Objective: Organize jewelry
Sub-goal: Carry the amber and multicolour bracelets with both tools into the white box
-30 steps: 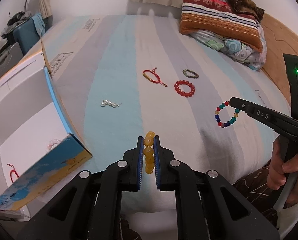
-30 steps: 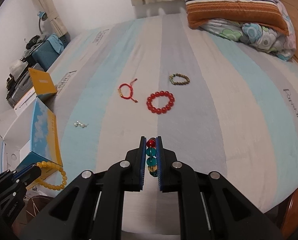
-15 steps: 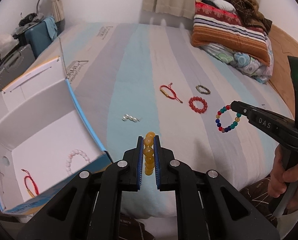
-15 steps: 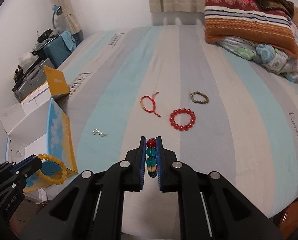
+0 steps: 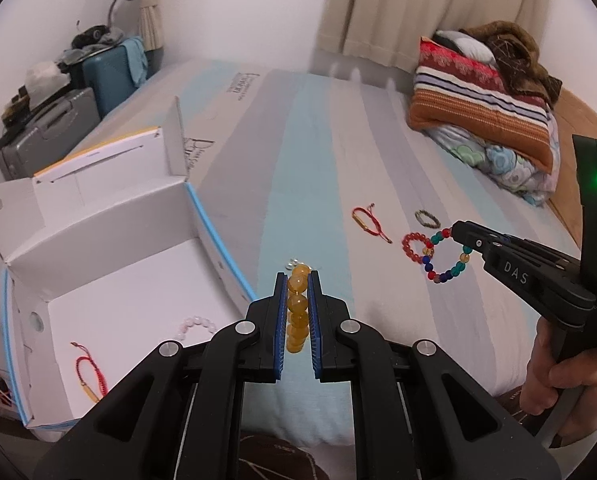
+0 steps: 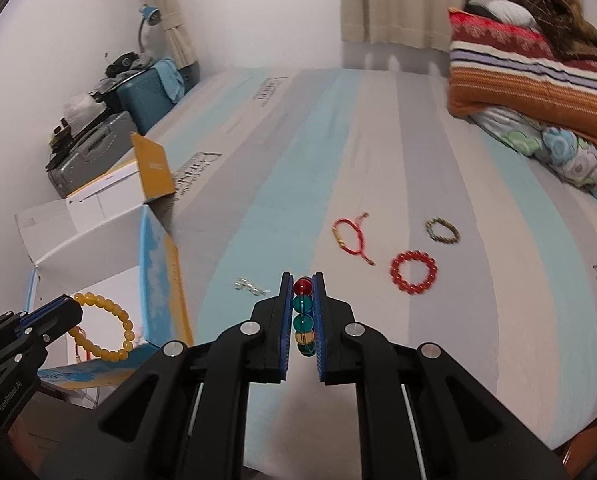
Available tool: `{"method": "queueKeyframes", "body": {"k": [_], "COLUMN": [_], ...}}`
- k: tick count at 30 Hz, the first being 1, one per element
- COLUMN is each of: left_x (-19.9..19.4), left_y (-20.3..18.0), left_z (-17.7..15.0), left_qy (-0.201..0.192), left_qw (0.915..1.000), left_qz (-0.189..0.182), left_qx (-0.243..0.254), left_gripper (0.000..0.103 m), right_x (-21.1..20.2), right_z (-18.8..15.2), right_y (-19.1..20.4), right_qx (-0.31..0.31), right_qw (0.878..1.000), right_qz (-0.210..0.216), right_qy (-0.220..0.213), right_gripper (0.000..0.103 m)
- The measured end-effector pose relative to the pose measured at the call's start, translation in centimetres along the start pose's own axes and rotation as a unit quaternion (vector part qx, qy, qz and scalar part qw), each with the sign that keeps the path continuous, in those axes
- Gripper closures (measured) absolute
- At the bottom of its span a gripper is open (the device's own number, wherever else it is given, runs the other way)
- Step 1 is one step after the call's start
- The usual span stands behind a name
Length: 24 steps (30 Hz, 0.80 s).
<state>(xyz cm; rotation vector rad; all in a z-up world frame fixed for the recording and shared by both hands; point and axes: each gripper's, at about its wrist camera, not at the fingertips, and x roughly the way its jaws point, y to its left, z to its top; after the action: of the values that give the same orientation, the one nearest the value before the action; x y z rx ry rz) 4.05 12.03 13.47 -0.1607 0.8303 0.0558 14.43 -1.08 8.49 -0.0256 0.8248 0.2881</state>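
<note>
Left claw [image 5: 298, 292] is pinching the yellow bead bracelet [image 5: 297, 308] near the open white box [image 5: 110, 240] at the bed's left edge. Right claw [image 6: 302, 300] is clamped on the multicolor bead bracelet [image 6: 303, 316], held above the striped bed [image 6: 498, 280]. Red bead bracelet [image 6: 414, 272] sits farther out on the bed.

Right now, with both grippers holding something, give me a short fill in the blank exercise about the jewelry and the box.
1. The left gripper is shut on a bracelet of ____ beads.
2. The right gripper holds the multicolored bracelet above the ____.
3. Inside the open box lie a pink bead bracelet and a ____ cord bracelet.
4. The dark olive bracelet lies beside the ____ bead bracelet on the bed.

Missing words: yellow; bed; red; red
</note>
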Motion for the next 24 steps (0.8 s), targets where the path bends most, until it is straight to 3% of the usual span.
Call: {"method": "queueKeyframes", "body": {"k": [11,24], "left_x": [-1.9,-3.4], "left_y": [4.1,12.2], "left_z": [-0.4,-3.0], "left_qy": [-0.012,-0.010], "left_qw": [0.9993,0.9939], "left_qz": [0.020,0.065], "left_qx": [-0.030,-0.089], "left_gripper": [0.094,0.094], "right_x": [0.3,1.1], "right_z": [0.9,0.9], "right_y": [5.3,14.3], "right_qx": [-0.027,-0.081], "right_qw": [0.999,0.993], "right_qz": [0.030,0.080], "right_qy": [-0.001,0.005], "right_gripper": [0.094,0.094]}}
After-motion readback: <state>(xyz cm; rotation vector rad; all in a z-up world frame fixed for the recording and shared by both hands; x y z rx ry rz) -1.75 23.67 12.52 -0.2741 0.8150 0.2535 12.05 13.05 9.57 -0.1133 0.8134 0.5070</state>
